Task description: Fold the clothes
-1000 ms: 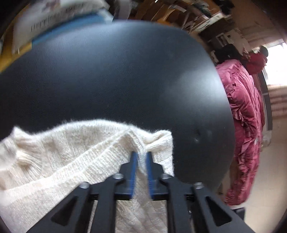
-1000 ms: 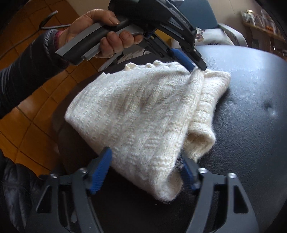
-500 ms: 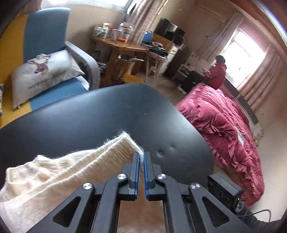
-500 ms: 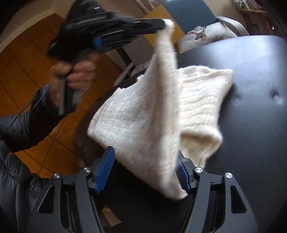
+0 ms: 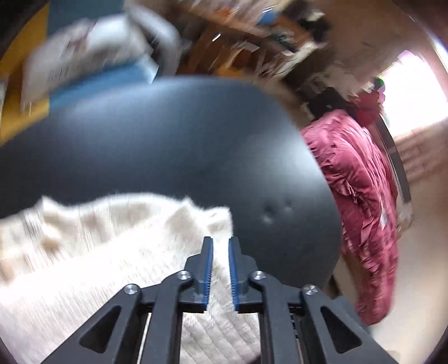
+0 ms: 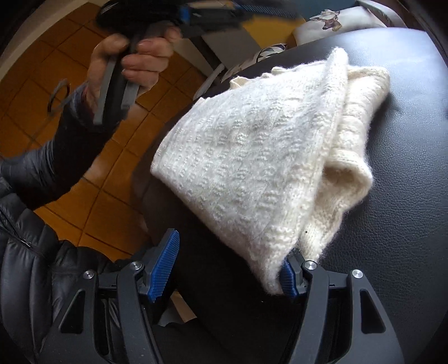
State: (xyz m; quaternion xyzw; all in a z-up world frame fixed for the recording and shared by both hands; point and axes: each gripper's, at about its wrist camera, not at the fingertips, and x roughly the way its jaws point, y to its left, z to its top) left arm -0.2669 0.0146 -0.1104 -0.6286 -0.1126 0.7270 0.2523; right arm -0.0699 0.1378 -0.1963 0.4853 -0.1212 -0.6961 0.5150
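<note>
Left claw opening, nothing between its pads, above cream sweater. Right claw spread wide; sweater corner between pads.

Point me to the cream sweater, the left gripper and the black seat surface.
cream sweater [image 6: 252, 168], right wrist view, top knit layer.
left gripper [image 5: 220, 243], left wrist view, between its opening fingertips.
black seat surface [image 5: 168, 145], left wrist view, bare middle.

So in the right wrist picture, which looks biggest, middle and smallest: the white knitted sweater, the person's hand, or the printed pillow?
1. White knitted sweater
2. Person's hand, though it may sit nearer the camera
3. Printed pillow, far back and partly cut off
</note>
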